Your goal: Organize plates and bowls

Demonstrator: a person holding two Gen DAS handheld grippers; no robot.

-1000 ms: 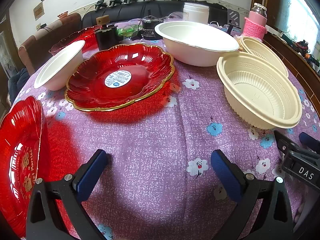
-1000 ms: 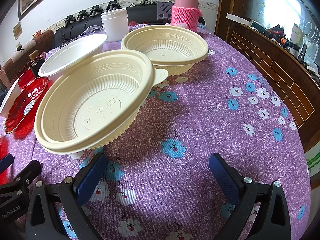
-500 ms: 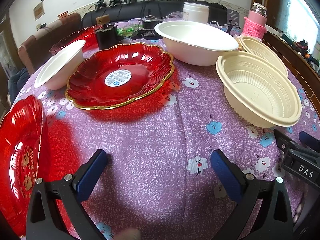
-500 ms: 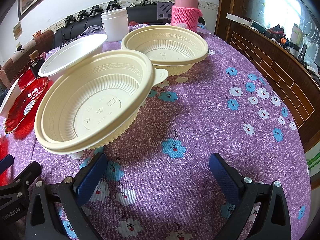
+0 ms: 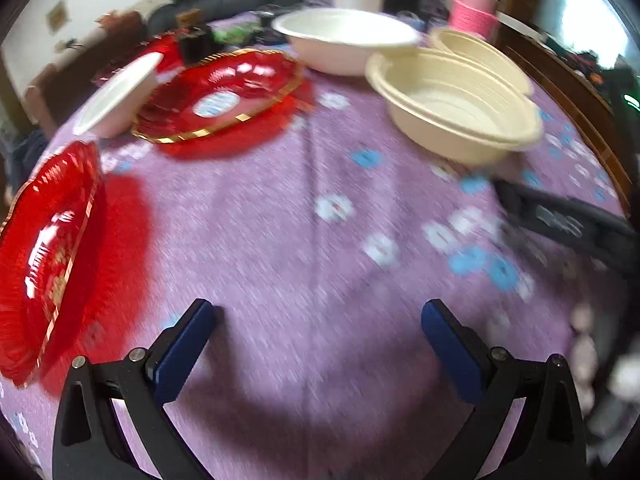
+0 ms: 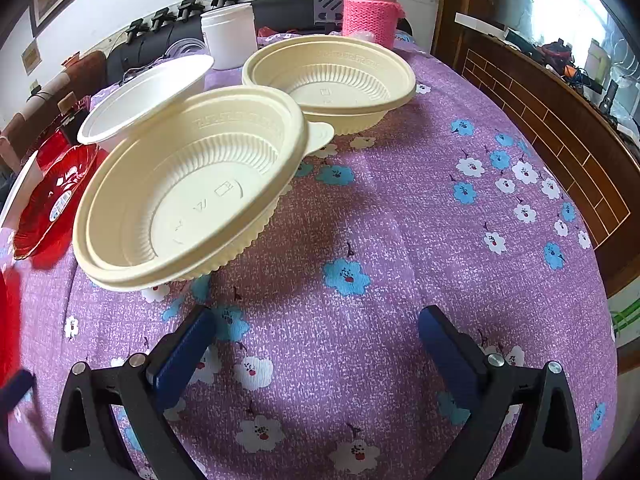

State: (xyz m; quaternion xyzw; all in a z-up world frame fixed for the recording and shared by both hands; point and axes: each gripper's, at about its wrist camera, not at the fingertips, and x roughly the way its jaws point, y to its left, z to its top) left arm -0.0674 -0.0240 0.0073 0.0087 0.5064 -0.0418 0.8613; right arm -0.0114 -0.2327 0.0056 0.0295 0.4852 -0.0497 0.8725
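Both grippers hang over a purple flowered tablecloth (image 6: 400,208), each with its blue-padded jaws spread wide and nothing between them. The left gripper (image 5: 318,330) shows in a motion-blurred view; the right gripper (image 6: 316,334) view is sharp.

Counted near to far from the left wrist: two red plates, two cream bowls, two white bowls. A third patch of red behind the dark bottle is too blurred to name.

The near red plate (image 5: 44,248) lies just left of the left gripper's left finger. The far red plate (image 5: 220,94), gold-rimmed with a white sticker, sits ahead and left of centre, with the small white bowl (image 5: 120,94) touching its left edge. The big white bowl (image 5: 348,40) stands behind it.

The near cream bowl (image 6: 188,188) lies just ahead and left of the right gripper, tilted. The far cream bowl (image 6: 330,80) sits behind it, tab nearly touching. Beyond stand a white jar (image 6: 229,36) and a pink flask (image 6: 372,8).
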